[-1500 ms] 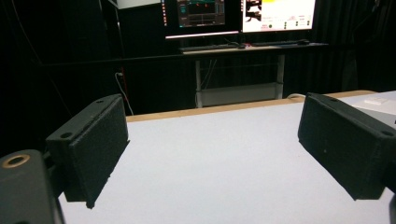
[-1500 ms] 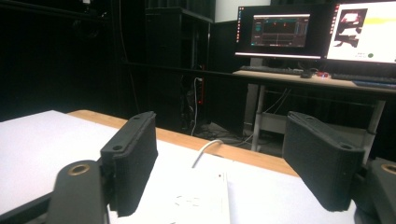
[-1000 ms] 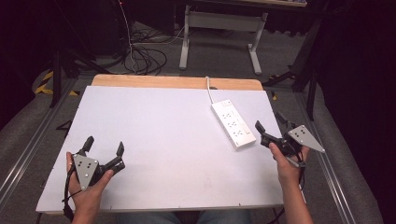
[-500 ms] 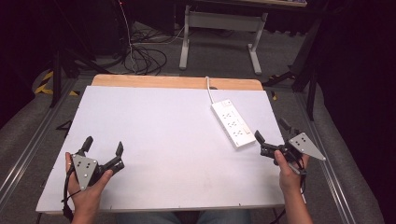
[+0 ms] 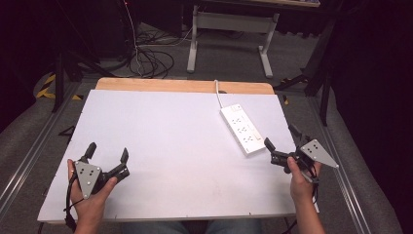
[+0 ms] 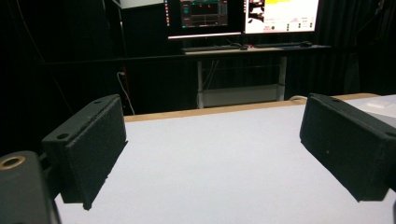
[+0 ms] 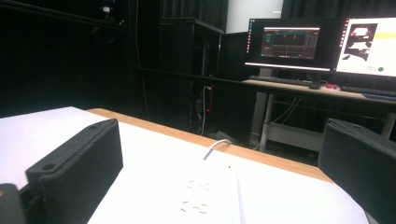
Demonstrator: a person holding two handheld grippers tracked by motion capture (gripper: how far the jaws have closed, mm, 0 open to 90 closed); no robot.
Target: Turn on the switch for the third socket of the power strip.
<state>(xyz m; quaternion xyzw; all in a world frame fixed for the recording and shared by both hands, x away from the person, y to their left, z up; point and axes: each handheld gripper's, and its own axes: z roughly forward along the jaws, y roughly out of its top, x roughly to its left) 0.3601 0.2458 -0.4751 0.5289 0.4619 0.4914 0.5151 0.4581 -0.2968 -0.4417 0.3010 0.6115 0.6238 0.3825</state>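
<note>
Power strip point(image 5: 242, 128) lies just ahead-left of right gripper point(image 5: 283, 144), long axis running away toward far edge w/ cord. Right jaws apart, empty, nearer by far. Left gripper point(image 5: 107, 153) jaws apart too, well apart from strip.

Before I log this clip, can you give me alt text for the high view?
A person's hands hold two open grippers low over a white table: the left gripper near the front-left corner, the right gripper at the right edge, just short of a white power strip whose cord runs off the far edge.
</note>
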